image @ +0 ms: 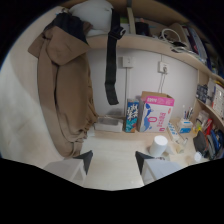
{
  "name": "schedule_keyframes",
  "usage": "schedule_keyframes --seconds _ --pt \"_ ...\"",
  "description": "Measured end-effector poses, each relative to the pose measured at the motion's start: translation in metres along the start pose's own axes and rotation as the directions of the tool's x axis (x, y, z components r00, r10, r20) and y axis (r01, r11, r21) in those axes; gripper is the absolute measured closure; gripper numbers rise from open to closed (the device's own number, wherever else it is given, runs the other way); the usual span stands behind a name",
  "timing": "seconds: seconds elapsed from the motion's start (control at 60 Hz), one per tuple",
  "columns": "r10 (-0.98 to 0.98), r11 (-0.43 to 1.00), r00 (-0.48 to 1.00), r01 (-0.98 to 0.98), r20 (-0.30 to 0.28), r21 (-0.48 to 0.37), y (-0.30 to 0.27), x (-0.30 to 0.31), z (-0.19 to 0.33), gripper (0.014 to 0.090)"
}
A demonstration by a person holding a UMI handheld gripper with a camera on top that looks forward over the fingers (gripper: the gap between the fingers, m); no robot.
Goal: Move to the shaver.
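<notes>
Claw point(114, 161) open wide, holding nothing, over bare surface point(116, 150). White roll point(158, 145) ahead, beside one finger. Boxes point(150, 111) against wall beyond. Shaver not identifiable.

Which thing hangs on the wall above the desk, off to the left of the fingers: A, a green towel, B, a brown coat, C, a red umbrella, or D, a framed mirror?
B: a brown coat hangs down the wall to the desk, beyond and left of the open, empty fingers.

White wall point(142, 75) with sockets point(163, 67), wooden shelf point(150, 44) above, pale desk point(112, 150) below, brown coat point(62, 85) hanging alongside.
</notes>
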Motion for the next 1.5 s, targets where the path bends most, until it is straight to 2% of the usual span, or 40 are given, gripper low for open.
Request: schedule_keyframes --seconds 0.35,0.717,0.95,1.05,1.183,1.5 --pt "0.001 1.000 1.000 -0.001 -0.005 0.005 0.013 0.016 0.000 0.0181" --pt "-0.004 0.998 0.993 -0.003 -0.121 -0.065 0.121 0.119 0.015 0.0176" --pt "0.028 0.993 0.985 -0.046 -0.168 -0.106 0.173 0.178 0.040 0.0172" --pt "0.023 0.992 0.985 -0.044 -0.173 -0.118 0.183 0.195 0.057 0.0174" --pt "0.037 0.993 0.991 -0.051 -0.131 -0.104 0.178 0.200 0.092 0.0180" --pt "0.023 0.991 0.991 -0.039 -0.130 -0.127 0.174 0.216 0.141 0.0176"
